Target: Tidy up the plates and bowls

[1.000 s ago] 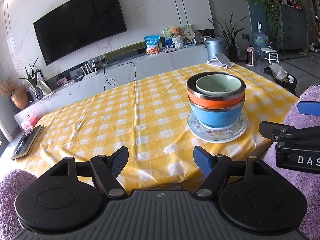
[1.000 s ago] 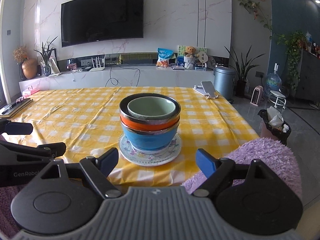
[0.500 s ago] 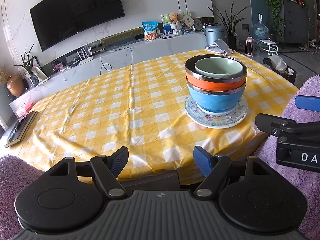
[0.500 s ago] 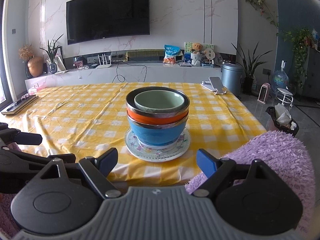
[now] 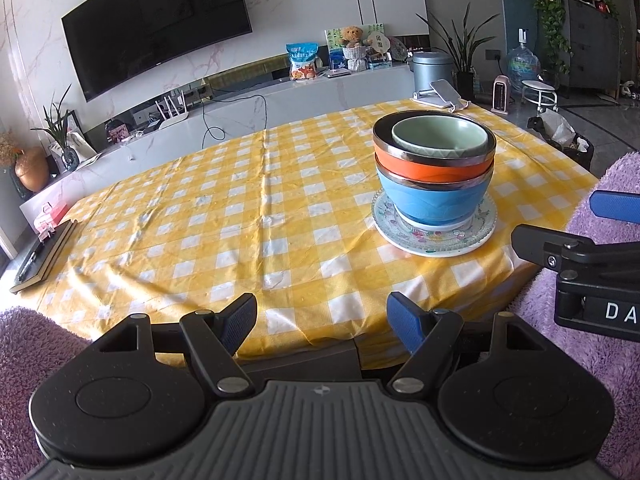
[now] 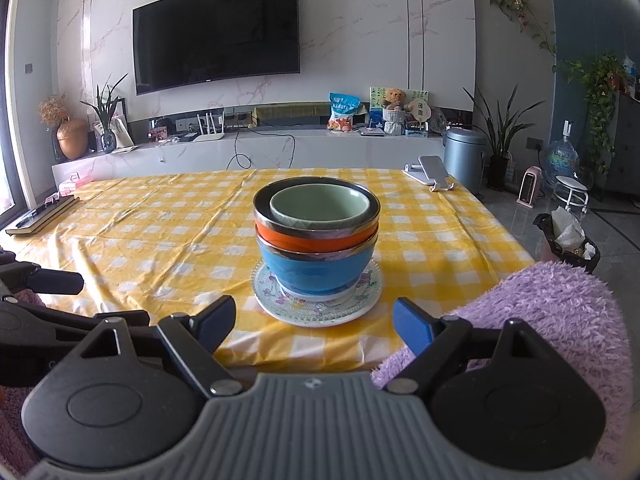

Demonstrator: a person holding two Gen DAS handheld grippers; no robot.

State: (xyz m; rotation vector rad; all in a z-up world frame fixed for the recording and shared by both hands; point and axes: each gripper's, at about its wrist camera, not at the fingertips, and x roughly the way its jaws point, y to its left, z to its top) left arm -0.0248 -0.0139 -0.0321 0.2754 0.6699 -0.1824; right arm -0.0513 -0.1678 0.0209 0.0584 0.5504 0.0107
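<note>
A stack stands near the table's front right: a floral plate (image 5: 434, 238) (image 6: 316, 312), on it a blue bowl (image 5: 434, 200) (image 6: 316, 270), an orange bowl (image 5: 432, 166) (image 6: 316, 238) and a small green bowl (image 5: 440, 136) (image 6: 318, 206) nested on top. My left gripper (image 5: 322, 324) is open and empty, at the table's front edge, left of the stack. My right gripper (image 6: 314, 326) is open and empty, just in front of the plate. The right gripper also shows at the right of the left wrist view (image 5: 592, 240).
The table has a yellow checked cloth (image 5: 240, 208). A dark notebook with a pen (image 5: 40, 256) lies at its left edge, a phone on a stand (image 5: 440, 94) at its far right corner. Purple fuzzy chair covers (image 6: 552, 312) flank the front edge.
Both grippers have moved closer to the table and the stack looks larger. Both stay open. The stack has not moved.
</note>
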